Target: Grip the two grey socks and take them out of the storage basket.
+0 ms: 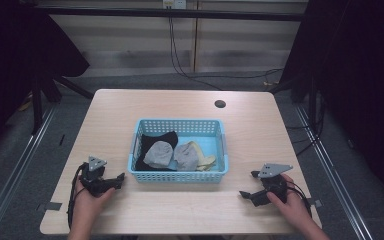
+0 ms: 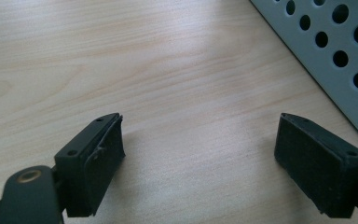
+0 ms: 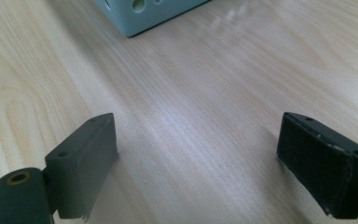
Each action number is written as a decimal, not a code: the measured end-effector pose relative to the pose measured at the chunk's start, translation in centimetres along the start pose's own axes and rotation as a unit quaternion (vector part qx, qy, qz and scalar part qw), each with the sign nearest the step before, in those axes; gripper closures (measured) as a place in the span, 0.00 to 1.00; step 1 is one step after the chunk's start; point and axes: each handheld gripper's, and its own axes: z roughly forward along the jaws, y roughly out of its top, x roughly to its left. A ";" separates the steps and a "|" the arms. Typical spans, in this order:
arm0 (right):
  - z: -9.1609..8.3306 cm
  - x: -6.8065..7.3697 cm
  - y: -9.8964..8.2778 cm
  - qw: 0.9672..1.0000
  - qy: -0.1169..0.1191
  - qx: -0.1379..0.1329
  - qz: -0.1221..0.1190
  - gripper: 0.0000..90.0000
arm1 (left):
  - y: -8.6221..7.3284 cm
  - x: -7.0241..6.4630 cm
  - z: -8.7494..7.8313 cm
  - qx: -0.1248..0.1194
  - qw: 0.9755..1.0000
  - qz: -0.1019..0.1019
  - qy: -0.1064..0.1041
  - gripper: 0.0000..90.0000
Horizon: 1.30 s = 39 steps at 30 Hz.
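A light blue perforated basket [image 1: 180,177] stands at the middle of the wooden table [image 1: 180,107]. Inside it lie a black garment [image 1: 159,139], two grey rolled sock bundles [image 1: 158,154] [image 1: 185,156] and a pale yellow piece [image 1: 205,161]. My left gripper [image 1: 116,181] rests on the table just left of the basket's front corner, held by a hand, jaws wide open with bare wood between them [image 2: 200,144]. The basket wall [image 2: 335,51] rises at the upper right of the left gripper view. My right gripper [image 1: 247,192] sits near the front right, open and empty [image 3: 198,149], with the basket corner [image 3: 144,14] ahead.
A dark round hole [image 1: 220,104] lies in the tabletop at the back right. Cables [image 1: 180,60] run down the wall and across the floor behind the table. Black curtains hang at both sides, with metal frame rails along the floor.
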 end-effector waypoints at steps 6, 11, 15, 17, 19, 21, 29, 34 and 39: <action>0.0 0.0 0.0 1.000 0.000 0.000 0.001 0.13 | 0.0 -0.1 0.0 0.002 1.000 0.001 -0.004 0.17; 0.0 0.0 0.0 1.000 0.000 0.000 0.001 0.13 | 0.8 -0.1 -0.3 0.043 0.999 0.000 -0.011 0.18; 0.0 0.0 0.0 1.000 0.000 0.000 0.001 0.13 | 1.8 -0.2 -0.6 0.092 0.996 -0.003 -0.018 0.20; 0.0 0.0 0.0 1.000 0.000 0.000 0.001 0.13 | 2.4 -0.1 -0.7 0.124 0.992 -0.013 -0.030 0.21; 0.0 0.0 0.0 1.000 0.000 0.000 0.001 0.13 | 3.1 0.0 -0.9 0.166 0.986 -0.018 -0.032 0.24; 0.0 0.0 0.0 1.000 0.000 0.000 0.001 0.13 | 3.8 -0.1 -1.0 0.202 0.979 -0.015 -0.038 0.25; 0.0 0.0 0.0 1.000 0.000 0.000 0.001 0.13 | 7.7 -0.9 -2.4 0.239 0.969 -0.004 -0.058 0.25; 0.0 0.0 0.0 1.000 0.000 0.000 0.001 0.13 | 9.9 -1.3 -3.1 0.250 0.966 0.005 -0.063 0.25; 0.0 0.0 0.0 1.000 0.000 0.000 0.001 0.13 | 11.8 -1.8 -3.5 0.243 0.968 0.014 -0.065 0.25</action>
